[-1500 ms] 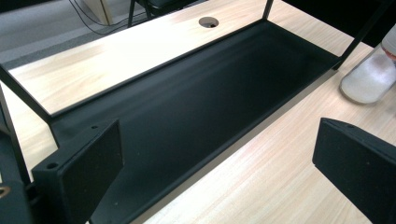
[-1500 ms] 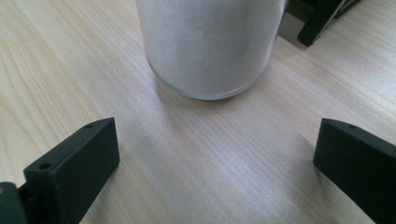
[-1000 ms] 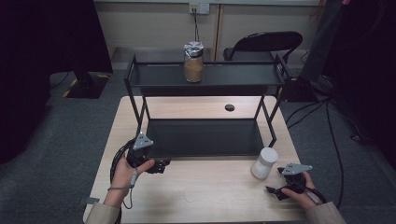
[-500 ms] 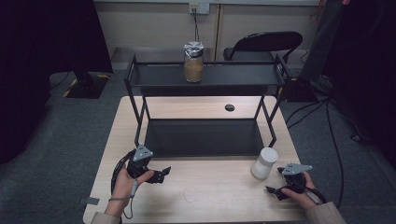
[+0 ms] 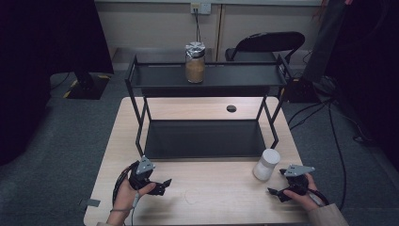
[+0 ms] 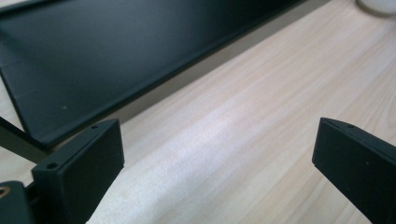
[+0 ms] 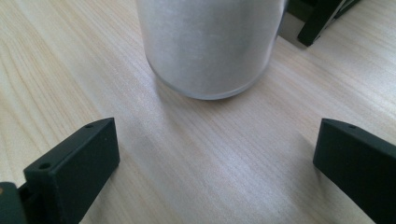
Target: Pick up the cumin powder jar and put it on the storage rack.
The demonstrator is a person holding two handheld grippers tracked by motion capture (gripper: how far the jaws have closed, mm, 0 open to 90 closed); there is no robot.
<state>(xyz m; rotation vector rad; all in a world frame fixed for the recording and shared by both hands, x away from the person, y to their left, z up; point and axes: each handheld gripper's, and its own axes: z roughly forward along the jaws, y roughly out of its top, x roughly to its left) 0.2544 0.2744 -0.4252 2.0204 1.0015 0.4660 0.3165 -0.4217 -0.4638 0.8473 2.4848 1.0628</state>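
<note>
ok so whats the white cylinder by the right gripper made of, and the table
The white cylinder looks like frosted plastic or glass: matt, faintly grainy, no sharp glints; which one is unclear. The table looks like pale wood or wood-look laminate, with fine straight grain lines.

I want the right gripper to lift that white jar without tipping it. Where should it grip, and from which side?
Grip the white jar around its round wall at mid-height, coming level from the person's side, where the open right gripper already faces it. It stands upright, with the shelf close behind.

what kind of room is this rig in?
Probably a lab or office workroom, not a home: grey carpet floor, a black folding chair by a wall socket, and a light wooden table bearing a black two-tier metal shelf.
</note>
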